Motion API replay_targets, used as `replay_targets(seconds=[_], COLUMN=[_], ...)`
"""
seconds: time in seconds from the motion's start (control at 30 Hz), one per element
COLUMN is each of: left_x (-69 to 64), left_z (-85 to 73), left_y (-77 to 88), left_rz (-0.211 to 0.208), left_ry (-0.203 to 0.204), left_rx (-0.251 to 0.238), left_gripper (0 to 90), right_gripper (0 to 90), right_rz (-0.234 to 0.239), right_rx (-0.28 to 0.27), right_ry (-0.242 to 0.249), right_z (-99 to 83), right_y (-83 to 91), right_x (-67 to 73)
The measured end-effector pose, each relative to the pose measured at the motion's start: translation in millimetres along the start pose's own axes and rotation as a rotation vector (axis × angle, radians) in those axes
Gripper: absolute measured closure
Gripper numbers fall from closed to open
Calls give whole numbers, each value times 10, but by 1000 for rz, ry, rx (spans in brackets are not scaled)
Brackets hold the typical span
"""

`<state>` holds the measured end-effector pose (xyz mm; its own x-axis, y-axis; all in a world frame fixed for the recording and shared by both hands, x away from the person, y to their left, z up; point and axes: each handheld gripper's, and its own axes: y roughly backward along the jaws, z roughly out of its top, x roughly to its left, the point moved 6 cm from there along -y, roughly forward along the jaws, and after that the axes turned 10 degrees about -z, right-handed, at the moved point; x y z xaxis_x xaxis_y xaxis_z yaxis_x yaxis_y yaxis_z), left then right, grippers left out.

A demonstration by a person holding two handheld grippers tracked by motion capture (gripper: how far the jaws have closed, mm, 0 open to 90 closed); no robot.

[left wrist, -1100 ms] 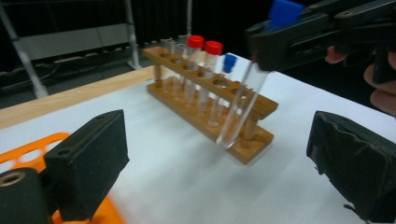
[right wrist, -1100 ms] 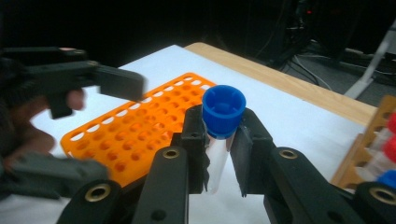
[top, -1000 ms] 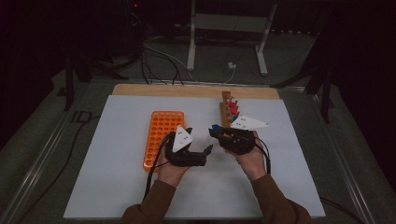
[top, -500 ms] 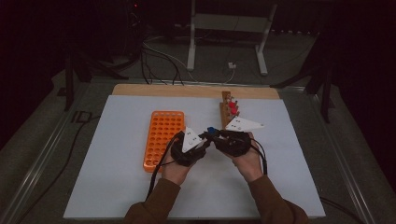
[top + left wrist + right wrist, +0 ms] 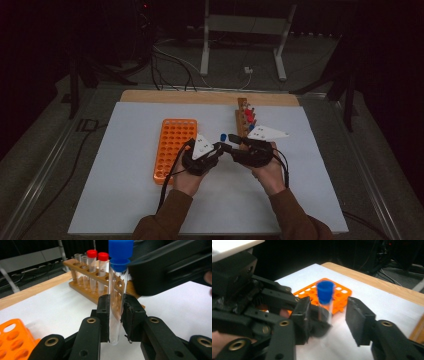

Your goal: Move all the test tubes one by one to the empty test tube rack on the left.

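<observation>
The blue-capped test tube [image 5: 116, 295] stands upright, long axis vertical, clamped at its lower half by the left gripper [image 5: 115, 315], mid-table between the orange rack [image 5: 174, 146] and the wooden rack [image 5: 243, 120]. The right gripper [image 5: 325, 315] has just been opening; its 2 jaws flank the tube without pressing it.

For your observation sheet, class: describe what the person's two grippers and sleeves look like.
Both the left gripper and the right gripper are black, each topped by a pale three-cornered plate with small dark marks. Black cables trail back from them. In the gripper views, the black jaws show brass-coloured pivot rivets. The sleeves are brown.
</observation>
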<state>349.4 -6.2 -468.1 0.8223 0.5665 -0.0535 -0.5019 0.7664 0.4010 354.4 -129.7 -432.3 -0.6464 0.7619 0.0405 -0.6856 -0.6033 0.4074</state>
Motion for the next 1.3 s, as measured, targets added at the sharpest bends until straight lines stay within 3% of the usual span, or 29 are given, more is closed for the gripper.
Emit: replay_targets(seconds=[0.13,0.27,0.37,0.67,0.83,1.07,1.3], left_x=[107,247,413,666,768,895,968], left_z=[-2,1,-25,-38,-59,-130,-237], left_y=[48,116,178,292,288,237,206], left_rz=[16,33,59,107,122,150,164], left_ry=[27,50,68,99,105,125,135], left_rx=[-20,-42,-46,-74,-75,-54,-3], left_gripper=[765,765,765,765,764,764,764], right_gripper=[465,359,298,129,46,28,28], right_rz=[-11,-38,-64,-116,-144,-146,-149], right_rx=[-1,1,-3,-25,-10,-28,-24], right_ry=[-13,-58,-60,-64,-68,-65,-67], right_z=[-33,-127,-195,-365,-434,-421,-442], right_y=[43,138,208,430,478,514,517], right_x=[-78,-228,-304,-447,-494,-495,-507])
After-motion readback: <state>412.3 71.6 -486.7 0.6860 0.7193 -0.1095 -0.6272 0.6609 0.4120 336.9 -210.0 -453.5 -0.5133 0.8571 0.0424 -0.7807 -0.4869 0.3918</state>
